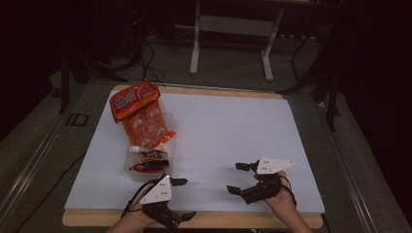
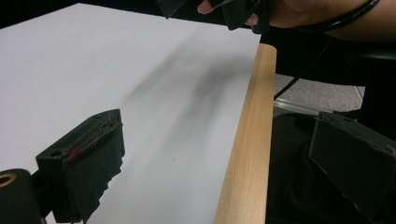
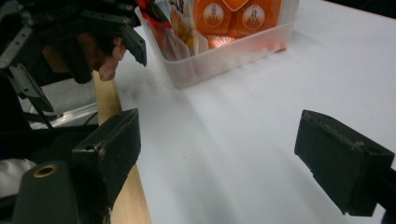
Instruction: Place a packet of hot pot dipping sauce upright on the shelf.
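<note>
A clear plastic container sits on the left part of the white table surface, packed with orange snack packets; a larger orange bag leans out over its far end. A dark red-and-black packet lies at its near end. The left gripper hovers at the near edge of the table, just near of the container and not touching it, with its jaws spread wide and nothing between them. In the left gripper view the wooden table edge runs between its two jaws. The right gripper is held over the near right part of the surface, well apart from the container, jaws likewise wide open and empty
</note>
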